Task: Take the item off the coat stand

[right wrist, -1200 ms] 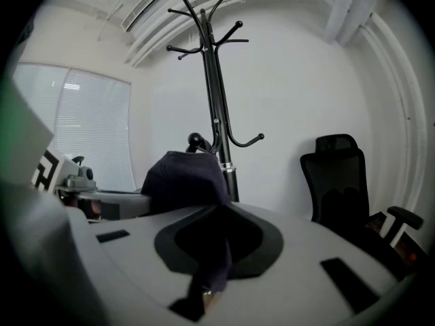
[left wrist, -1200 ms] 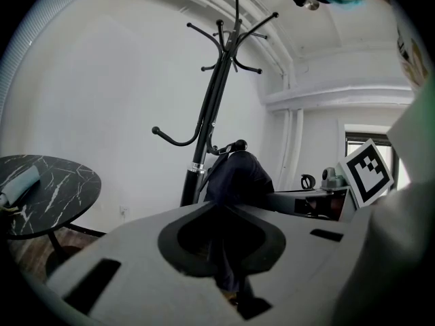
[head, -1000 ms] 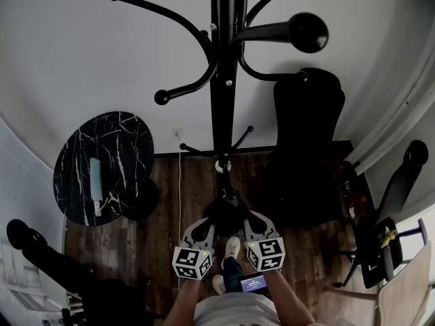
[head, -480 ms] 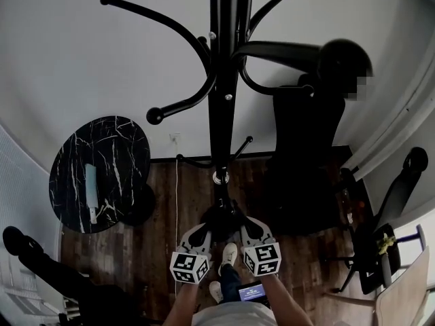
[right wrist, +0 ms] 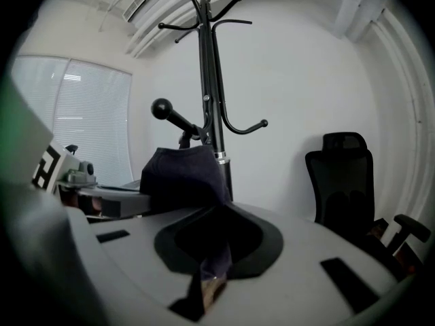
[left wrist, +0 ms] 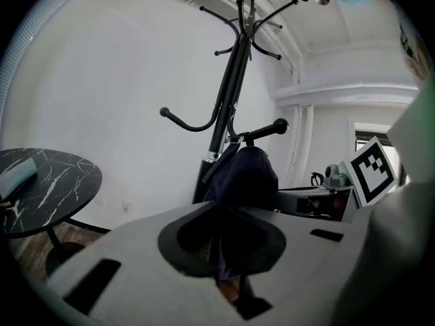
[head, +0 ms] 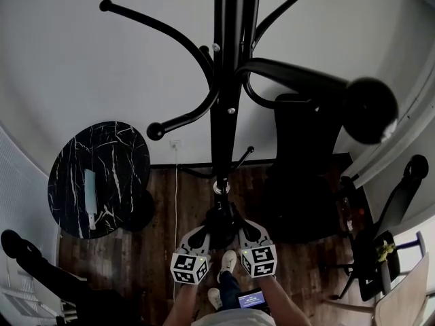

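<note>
Left jaws: I see the left gripper (left wrist: 228, 272) nearly shut, its jaws pinching a fold of dark cloth, with only the thin fabric between them.
Right jaws: the right gripper (right wrist: 209, 272) is the same, closed down on another fold of that cloth.
Item: a dark navy, soft fabric item (left wrist: 245, 178), bunched into a rounded lump. It is held up between my two grippers, just beside the lower part of the pole. A strap runs from it toward the pole, and I cannot tell whether it is hooked on.
Item from above: in the head view it is a dark mass (head: 221, 219) between the left gripper (head: 204, 234) and the right gripper (head: 246, 231).
Coat stand: a slim black pole (head: 221, 80), smooth and glossy, with curved arms ending in round knobs. The arms sweep out at two heights, and the nearest knob looms large on the right.
Desk: a round desk (head: 109, 155) with a black top veined in white like marble, off to my left. One pale oblong object (head: 90, 195) lies on it.
Floor: dark wooden planks (head: 163, 202).
Chair: a black high-backed office chair (head: 306, 155) stands against the white wall, right of the stand.
Count: two grippers, one item, one stand, one desk.
</note>
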`<state>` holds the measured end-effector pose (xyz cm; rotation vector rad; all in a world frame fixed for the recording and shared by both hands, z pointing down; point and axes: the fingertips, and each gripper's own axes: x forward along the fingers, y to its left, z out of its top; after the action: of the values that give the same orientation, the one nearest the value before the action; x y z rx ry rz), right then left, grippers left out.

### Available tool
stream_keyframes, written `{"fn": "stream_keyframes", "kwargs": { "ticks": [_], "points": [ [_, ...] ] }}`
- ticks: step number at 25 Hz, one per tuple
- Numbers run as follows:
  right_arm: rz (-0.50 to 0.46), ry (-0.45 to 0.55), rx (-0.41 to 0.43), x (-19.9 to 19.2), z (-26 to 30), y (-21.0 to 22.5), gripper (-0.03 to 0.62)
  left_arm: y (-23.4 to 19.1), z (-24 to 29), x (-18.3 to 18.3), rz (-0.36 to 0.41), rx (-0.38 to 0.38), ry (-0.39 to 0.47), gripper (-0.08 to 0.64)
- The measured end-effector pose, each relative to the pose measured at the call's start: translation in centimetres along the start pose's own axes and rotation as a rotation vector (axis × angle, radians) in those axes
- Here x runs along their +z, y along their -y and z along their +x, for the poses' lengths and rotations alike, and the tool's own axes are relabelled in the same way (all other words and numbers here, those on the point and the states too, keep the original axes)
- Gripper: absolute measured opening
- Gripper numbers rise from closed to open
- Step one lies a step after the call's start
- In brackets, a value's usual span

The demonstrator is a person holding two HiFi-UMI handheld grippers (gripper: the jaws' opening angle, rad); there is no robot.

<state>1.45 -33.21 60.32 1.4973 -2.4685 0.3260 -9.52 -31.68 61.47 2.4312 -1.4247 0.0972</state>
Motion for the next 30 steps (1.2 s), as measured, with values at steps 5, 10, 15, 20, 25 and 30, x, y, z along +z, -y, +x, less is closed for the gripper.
{"fn": "stream_keyframes", "kwargs": {
  "ticks": [5,10,15,20,25,30],
  "points": [
    [-0.009,-0.006,-0.003,0.2,1.2,0.2,0.031,-0.9,0.9,0.1,0.008,0.015,-0.004,0.032],
    [-0.019,-0.006,-0.011,0.3,1.6,0.3,0.031,-1.4,1.4,0.3,0.021,0.027,-0.007,0.032],
    [-0.014,-0.022,0.009,-0.1,1.7,0.1,0.031,-1.3,1.3,0.1,0.019,0.014,-0.004,0.032],
    [-0.029,-0.029,0.028,0.0,1.5,-0.3,0.031,-1.1,1.1,0.5,0.032,0.002,0.002,0.036],
    [-0.026,-0.023,0.028,0.3,1.0,-0.5,0.085,-1.0,0.6,0.9,0.018,0.002,0.007,0.130],
    [-0.014,-0.005,0.011,0.4,-0.1,-0.5,0.159,-0.9,-0.7,1.8,0.028,0.018,0.031,0.157]
  ]
}}
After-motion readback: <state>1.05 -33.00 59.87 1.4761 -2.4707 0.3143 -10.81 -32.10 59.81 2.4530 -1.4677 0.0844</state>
